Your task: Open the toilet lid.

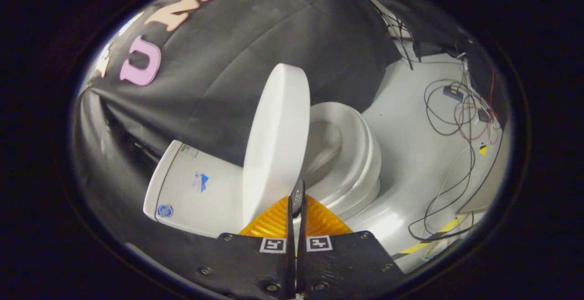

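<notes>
The white toilet lid (276, 140) stands raised, swung well away from the seat (360, 154) and leaning toward the tank (196, 186). The bowl opening (325, 149) shows between lid and seat. My gripper (297, 198) is shut, its two fingers pressed together with only a thin slit between them. Its tips sit right at the lid's near rim, on the side facing the seat. Nothing is held between the fingers.
Black cloth hangs behind the toilet as the booth wall. The pale floor (410, 154) beyond the seat carries loose cables and small boxes (461, 117), a strip of yellow tape (424, 245) and a small yellow marker (482, 150).
</notes>
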### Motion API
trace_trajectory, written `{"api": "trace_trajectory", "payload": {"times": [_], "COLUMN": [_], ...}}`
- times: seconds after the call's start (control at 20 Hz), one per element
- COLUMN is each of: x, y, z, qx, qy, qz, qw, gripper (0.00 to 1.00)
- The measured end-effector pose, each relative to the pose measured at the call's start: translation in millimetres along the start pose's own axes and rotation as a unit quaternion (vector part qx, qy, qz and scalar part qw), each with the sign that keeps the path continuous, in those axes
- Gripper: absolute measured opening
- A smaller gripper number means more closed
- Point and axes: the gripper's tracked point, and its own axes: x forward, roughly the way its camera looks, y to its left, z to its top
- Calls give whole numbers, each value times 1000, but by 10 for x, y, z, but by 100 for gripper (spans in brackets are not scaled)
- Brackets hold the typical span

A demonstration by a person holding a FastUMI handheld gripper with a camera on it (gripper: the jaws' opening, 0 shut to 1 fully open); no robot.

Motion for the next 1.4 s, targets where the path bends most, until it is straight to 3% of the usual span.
{"api": "trace_trajectory", "payload": {"times": [0.45,1.4], "x": [-157,-282], "y": [515,1482], "z": [64,-32], "qx": [-120,-229], "qy": [-52,-132], "qz": [-26,-11], "qw": [991,964], "gripper": [2,2]}}
